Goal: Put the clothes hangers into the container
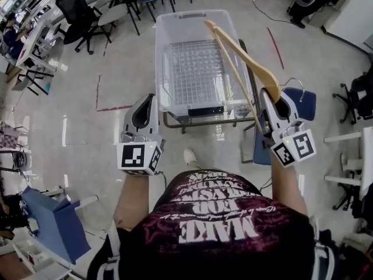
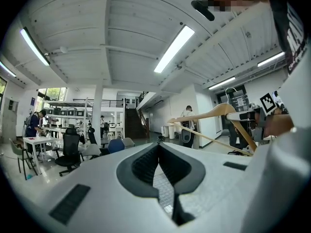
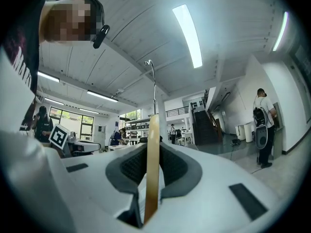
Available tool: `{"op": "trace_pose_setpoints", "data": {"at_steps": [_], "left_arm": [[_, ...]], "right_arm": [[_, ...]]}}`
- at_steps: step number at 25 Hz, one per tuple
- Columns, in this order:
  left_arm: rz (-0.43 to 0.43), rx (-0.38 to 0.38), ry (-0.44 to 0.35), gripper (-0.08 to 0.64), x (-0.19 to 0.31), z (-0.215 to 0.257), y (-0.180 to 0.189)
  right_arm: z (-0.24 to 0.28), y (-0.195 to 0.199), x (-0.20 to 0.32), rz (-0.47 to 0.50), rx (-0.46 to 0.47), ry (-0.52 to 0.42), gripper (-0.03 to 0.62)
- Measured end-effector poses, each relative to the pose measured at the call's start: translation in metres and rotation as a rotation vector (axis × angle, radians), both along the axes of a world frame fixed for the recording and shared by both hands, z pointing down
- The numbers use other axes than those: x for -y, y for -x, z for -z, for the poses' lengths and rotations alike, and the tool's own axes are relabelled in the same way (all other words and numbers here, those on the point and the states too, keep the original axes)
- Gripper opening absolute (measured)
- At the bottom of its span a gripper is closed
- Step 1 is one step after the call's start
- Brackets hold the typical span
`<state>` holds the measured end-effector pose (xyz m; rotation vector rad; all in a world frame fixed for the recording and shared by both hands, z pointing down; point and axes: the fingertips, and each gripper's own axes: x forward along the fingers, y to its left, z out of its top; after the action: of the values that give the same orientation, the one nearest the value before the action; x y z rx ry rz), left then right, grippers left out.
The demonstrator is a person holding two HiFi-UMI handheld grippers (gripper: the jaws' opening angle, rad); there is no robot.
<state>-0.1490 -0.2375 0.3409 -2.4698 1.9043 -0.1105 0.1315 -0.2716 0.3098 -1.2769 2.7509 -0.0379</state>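
Note:
A clear plastic container (image 1: 165, 69) stands on a small metal cart straight ahead, and I see nothing in it. My right gripper (image 1: 273, 95) is shut on a wooden clothes hanger (image 1: 245, 57), which slants up and left over the container's right rim. In the right gripper view the hanger's wood (image 3: 152, 169) stands edge-on between the pads of that gripper (image 3: 153, 147), with its metal hook (image 3: 153, 81) rising above. My left gripper (image 1: 147, 101) hovers just left of the container's near corner. Its jaws (image 2: 158, 147) are shut on nothing. The hanger (image 2: 214, 113) shows at the right of the left gripper view.
Office chairs (image 1: 87, 10) and desks fill the far left. A blue chair (image 1: 304, 102) stands right of the cart, and white tables (image 1: 355, 156) line the right edge. A blue box-like object (image 1: 55, 223) sits at lower left. People (image 2: 187, 123) stand in the distance.

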Motion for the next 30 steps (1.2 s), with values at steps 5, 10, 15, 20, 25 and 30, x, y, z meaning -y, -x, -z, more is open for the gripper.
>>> {"op": "trace_pose_setpoints", "data": {"at_steps": [5,10,15,20,25,30], "left_arm": [[-0.034,-0.003,-0.005,0.006,0.032,0.0,0.024],[-0.071,-0.01,-0.011,0.006,0.057,-0.001,0.043],[-0.113,-0.007,-0.007,0.006,0.073,-0.004,0.053],[-0.137,-0.016,0.003,0.006,0.074,-0.012,0.051],[-0.122,-0.038,0.027,0.006,0.081,-0.02,0.06],[-0.079,-0.047,0.043,0.006,0.087,-0.03,0.069]], "right_arm": [[-0.001,0.028,0.023,-0.017,-0.021,0.007,0.06],[0.007,0.049,0.042,-0.038,-0.029,-0.005,0.06],[0.014,0.064,0.051,-0.058,-0.031,-0.021,0.06],[0.007,0.062,0.053,-0.074,-0.043,0.004,0.06],[0.009,0.067,0.063,-0.067,-0.044,0.013,0.06],[0.0,0.073,0.083,-0.035,-0.042,0.028,0.06]]}}
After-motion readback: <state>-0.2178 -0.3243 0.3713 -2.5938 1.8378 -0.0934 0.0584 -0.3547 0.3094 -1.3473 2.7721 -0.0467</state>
